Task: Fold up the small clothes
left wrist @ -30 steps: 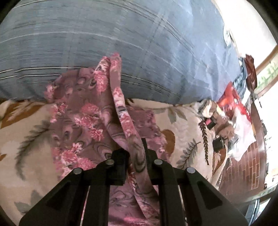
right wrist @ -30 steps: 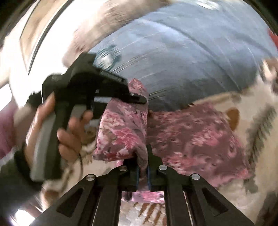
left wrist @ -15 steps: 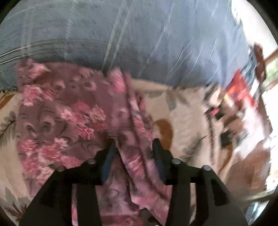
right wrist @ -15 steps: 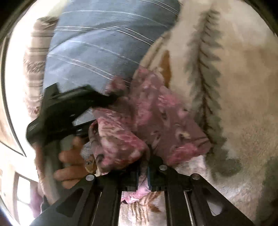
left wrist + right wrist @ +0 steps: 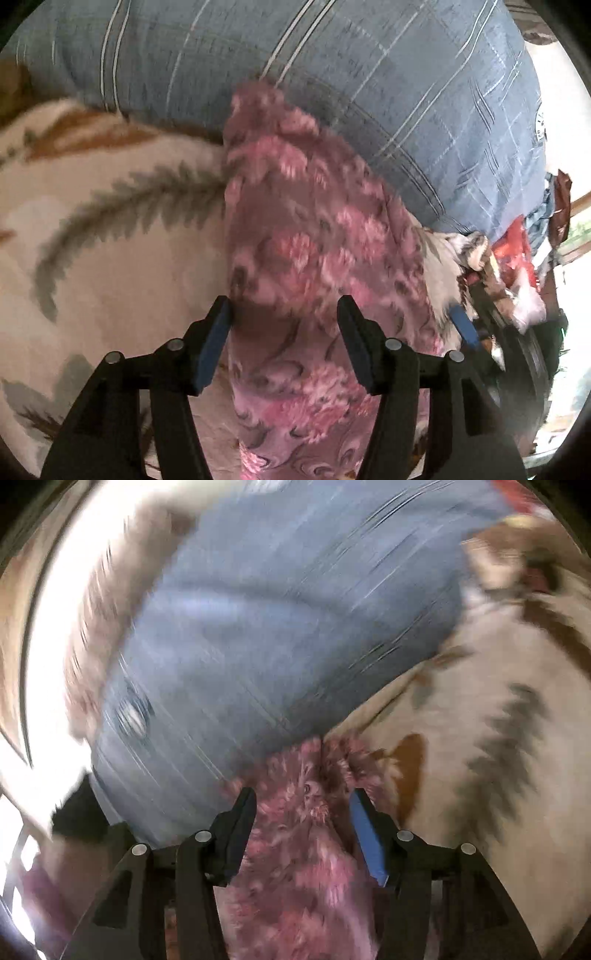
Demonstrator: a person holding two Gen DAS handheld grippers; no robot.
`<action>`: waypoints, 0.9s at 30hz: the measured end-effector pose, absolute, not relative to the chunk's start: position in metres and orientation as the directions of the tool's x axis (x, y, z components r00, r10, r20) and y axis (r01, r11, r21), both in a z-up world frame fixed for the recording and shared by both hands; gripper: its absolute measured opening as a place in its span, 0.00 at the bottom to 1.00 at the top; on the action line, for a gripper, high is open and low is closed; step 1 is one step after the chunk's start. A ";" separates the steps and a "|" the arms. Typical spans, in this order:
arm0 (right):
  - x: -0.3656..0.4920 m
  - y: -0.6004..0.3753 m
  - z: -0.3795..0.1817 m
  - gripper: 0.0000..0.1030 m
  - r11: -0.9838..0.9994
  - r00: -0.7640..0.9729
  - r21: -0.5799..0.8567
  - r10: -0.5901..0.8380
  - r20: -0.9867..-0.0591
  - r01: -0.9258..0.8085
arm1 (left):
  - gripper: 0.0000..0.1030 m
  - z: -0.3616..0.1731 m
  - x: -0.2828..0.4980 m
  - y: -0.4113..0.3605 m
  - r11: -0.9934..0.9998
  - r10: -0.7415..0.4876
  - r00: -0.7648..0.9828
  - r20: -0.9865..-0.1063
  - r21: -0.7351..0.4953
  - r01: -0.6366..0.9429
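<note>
Both claws opening over a floral garment on the bed.

Left claw [image 5: 284, 317] jaws spread and opening, pads clear of the pink-mauve floral garment [image 5: 310, 236] that lies between them; nothing gripped. The garment lies as a long strip, long axis running from bottom centre of the frame up to its far end at upper centre, against the blue striped pillow [image 5: 369, 81]. It rests on a cream leaf-print blanket [image 5: 110, 258]. Right claw [image 5: 301, 805] also released and opening, same garment [image 5: 295, 849] between the fingers, pointing up toward the pillow [image 5: 277, 627]; view badly blurred. Small round label on the pillow, right edge, unreadable. Clutter at far right, unclear.
</note>
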State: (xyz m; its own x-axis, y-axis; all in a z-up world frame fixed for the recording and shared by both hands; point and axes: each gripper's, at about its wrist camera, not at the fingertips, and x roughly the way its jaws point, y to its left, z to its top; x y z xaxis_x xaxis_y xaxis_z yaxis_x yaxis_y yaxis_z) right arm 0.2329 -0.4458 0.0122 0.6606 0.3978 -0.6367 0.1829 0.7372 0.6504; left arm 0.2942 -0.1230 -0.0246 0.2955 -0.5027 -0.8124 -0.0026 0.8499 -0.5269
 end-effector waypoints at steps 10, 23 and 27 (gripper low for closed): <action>0.282 -0.420 0.000 0.05 0.827 0.645 0.558 0.391 -0.656 0.066 | 0.56 -0.021 0.289 -0.123 0.861 -0.478 0.366 -0.799 -0.508 0.016; 0.254 -0.447 -0.024 0.39 0.788 0.563 0.597 0.427 -0.708 0.153 | 0.61 -0.009 0.249 -0.142 0.928 -0.365 0.400 -0.841 -0.365 0.079; 0.218 -0.453 -0.032 0.49 0.769 0.555 0.624 0.461 -0.693 0.141 | 0.61 -0.014 0.225 -0.149 0.947 -0.320 0.417 -0.851 -0.304 0.105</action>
